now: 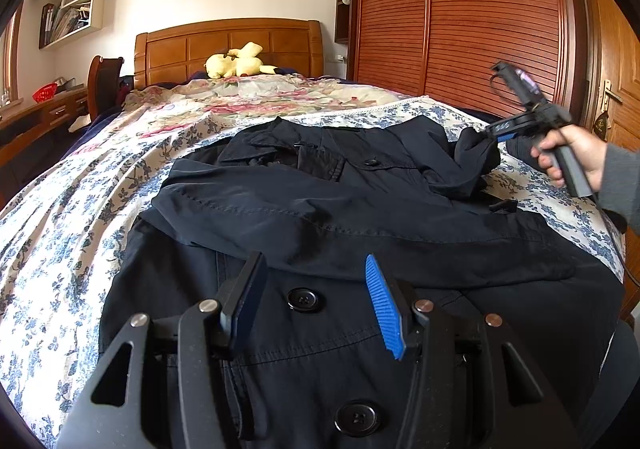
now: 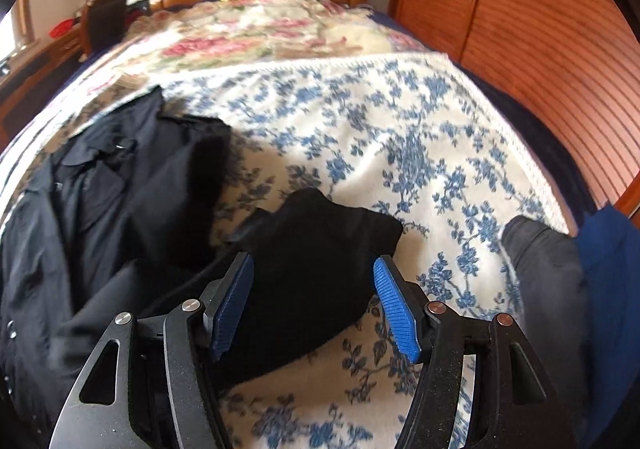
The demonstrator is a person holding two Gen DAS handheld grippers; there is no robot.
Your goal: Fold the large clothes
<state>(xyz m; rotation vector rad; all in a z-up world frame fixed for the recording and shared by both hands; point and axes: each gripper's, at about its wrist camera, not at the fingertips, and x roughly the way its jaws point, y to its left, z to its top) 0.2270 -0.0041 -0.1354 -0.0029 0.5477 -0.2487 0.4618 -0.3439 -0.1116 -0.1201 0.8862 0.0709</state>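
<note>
A dark navy coat [image 1: 360, 217] with big black buttons lies spread on the bed, one sleeve folded across its chest. My left gripper [image 1: 316, 289] is open and empty, hovering just above the coat's buttoned front. My right gripper [image 2: 314, 289] is open, its jaws wide either side of the coat's other sleeve end [image 2: 320, 249], which lies bunched on the bedspread. In the left wrist view the right gripper [image 1: 490, 133] is at the far right, touching that raised sleeve. The coat's body shows at the left of the right wrist view [image 2: 100, 189].
The bed has a blue-floral bedspread [image 2: 400, 121] and a pink-floral quilt [image 1: 248, 97] behind. A yellow plush toy [image 1: 236, 63] lies by the wooden headboard [image 1: 228, 45]. A slatted wooden wardrobe [image 1: 460, 9] runs along the right. A desk and chair [image 1: 104, 81] stand left.
</note>
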